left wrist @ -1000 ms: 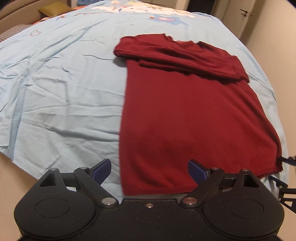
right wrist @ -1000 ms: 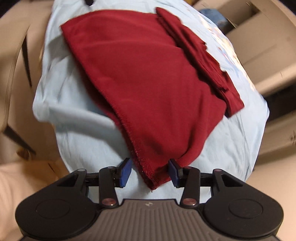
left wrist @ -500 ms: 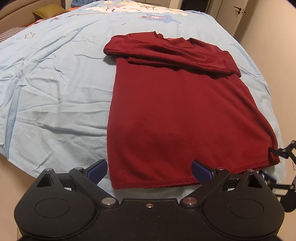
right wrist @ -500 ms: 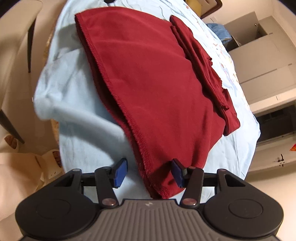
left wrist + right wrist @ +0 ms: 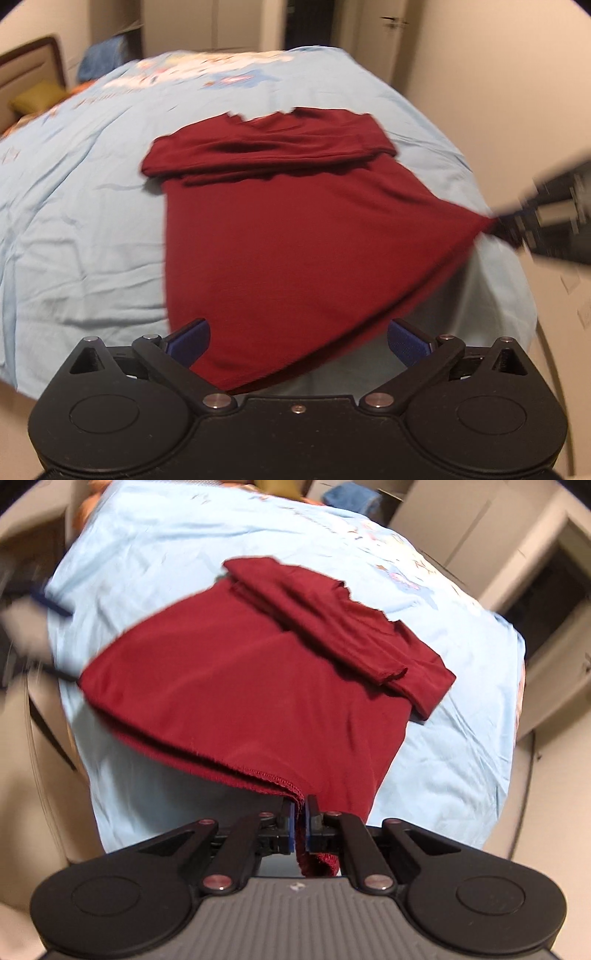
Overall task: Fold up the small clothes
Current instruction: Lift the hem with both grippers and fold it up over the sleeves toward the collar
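Observation:
A dark red shirt [image 5: 288,229] lies on the light blue bed sheet [image 5: 74,229], its sleeves folded across the far end. My left gripper [image 5: 295,338] is open, its blue pads either side of the near hem corner, which lies between the jaws. My right gripper [image 5: 300,821] is shut on the other hem corner of the shirt [image 5: 236,686] and lifts it off the bed. In the left wrist view the right gripper [image 5: 546,229] shows blurred at the right, pulling the corner up and out.
The sheet [image 5: 155,542] has a cartoon print at the far end. A yellow pillow [image 5: 37,98] and headboard are far left. Cabinets [image 5: 461,528] and a door stand behind. The bed's edge drops off just below both grippers.
My right gripper has shut on the hem corner and lifted it, stretching the hem. My left gripper has moved in over the other corner and stays open.

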